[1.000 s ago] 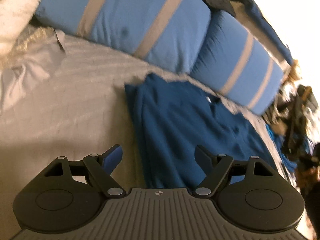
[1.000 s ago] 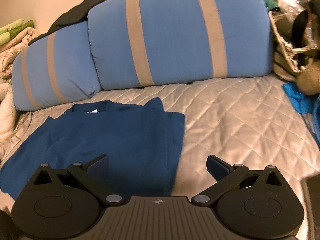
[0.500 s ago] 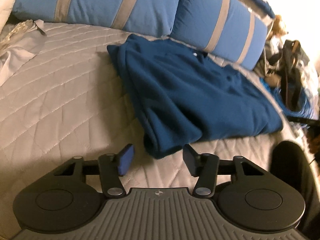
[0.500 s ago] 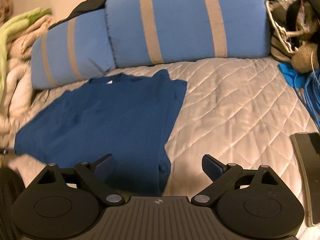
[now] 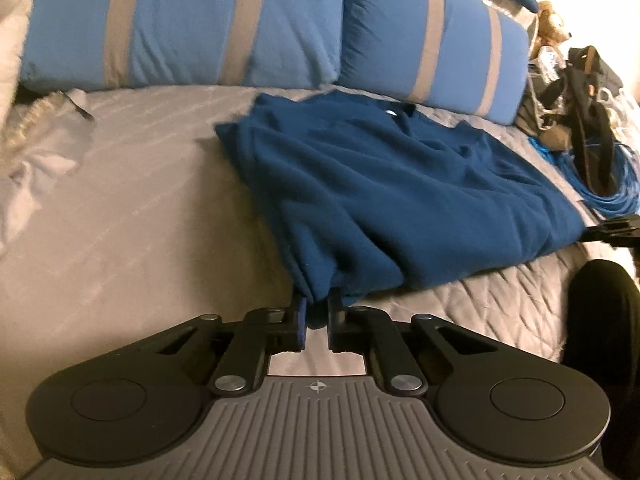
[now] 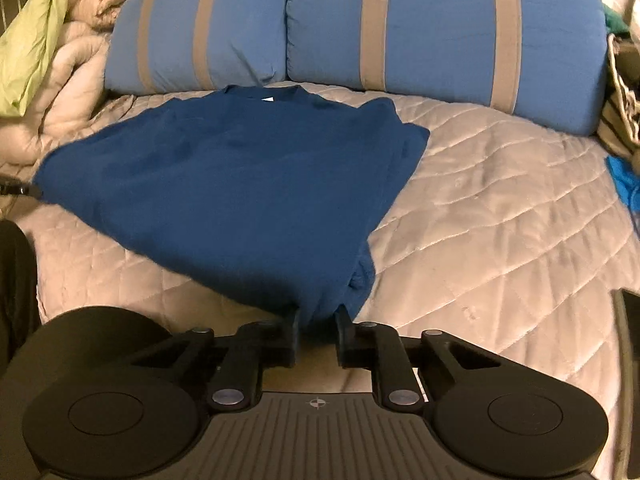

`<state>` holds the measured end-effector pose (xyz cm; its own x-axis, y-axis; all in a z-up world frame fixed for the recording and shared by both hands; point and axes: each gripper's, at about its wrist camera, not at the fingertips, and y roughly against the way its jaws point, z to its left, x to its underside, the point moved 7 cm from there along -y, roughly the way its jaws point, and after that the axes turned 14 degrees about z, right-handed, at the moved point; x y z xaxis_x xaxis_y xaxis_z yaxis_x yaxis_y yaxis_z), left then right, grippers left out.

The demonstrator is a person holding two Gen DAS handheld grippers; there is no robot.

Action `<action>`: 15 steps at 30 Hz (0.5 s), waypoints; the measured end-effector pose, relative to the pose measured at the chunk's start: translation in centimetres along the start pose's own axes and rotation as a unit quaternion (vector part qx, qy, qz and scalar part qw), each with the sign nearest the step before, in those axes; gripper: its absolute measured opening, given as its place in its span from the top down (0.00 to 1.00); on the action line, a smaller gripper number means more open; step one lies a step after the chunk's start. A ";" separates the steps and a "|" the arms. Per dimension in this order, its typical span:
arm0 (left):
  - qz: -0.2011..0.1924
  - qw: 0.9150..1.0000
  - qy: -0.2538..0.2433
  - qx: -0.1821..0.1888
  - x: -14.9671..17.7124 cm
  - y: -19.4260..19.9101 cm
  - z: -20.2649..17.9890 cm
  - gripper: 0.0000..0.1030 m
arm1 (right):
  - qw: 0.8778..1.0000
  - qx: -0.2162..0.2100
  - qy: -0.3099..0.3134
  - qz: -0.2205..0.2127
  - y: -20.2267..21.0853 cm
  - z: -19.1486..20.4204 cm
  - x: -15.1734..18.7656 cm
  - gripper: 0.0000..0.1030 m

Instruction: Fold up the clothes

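A dark blue shirt lies on the quilted bed, its sides folded in and its collar toward the pillows. My left gripper is shut on the shirt's near left bottom corner. In the right wrist view the same shirt spreads ahead, and my right gripper is shut on its near right bottom corner. The right gripper's tip shows at the shirt's far corner in the left wrist view. The left gripper's tip shows at the left edge of the right wrist view.
Two blue pillows with tan stripes lie along the head of the grey quilted bedspread. Crumpled pale bedding is on the left. A blue cable coil and dark bags are on the right. A dark flat device lies near the right edge.
Both grippers came down to the shirt's bottom edge and closed on its two near corners. They were open half a second ago.
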<state>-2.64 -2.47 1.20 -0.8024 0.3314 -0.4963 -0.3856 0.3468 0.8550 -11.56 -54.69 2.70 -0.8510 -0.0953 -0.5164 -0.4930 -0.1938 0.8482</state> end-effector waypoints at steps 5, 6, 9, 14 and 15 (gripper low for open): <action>0.008 1.000 0.013 -0.012 -0.1 0.7 1.4 0.92 | 1.000 -0.006 -0.012 -0.011 1.6 -0.9 -0.6 0.88; 0.011 1.000 0.015 -0.012 0.0 0.6 1.5 0.92 | 1.000 -0.005 -0.012 -0.008 1.5 -0.9 -0.6 0.88; 0.022 0.999 0.034 -0.017 0.9 -0.3 1.3 0.88 | 1.000 0.001 -0.018 0.008 0.8 -0.7 -0.1 0.85; 0.016 0.997 0.071 -0.015 2.4 0.5 1.4 0.81 | 0.997 -0.009 -0.075 0.012 1.0 -1.7 1.1 0.39; 0.012 0.998 0.067 -0.016 2.5 1.1 1.4 0.73 | 0.995 -0.023 -0.093 0.007 1.3 -2.1 1.3 0.30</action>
<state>-4.43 -0.03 0.71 -0.8639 0.2190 -0.4535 -0.3785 0.3118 0.8715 -12.89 -57.09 2.91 -0.8786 0.0837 -0.4702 -0.4758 -0.2393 0.8464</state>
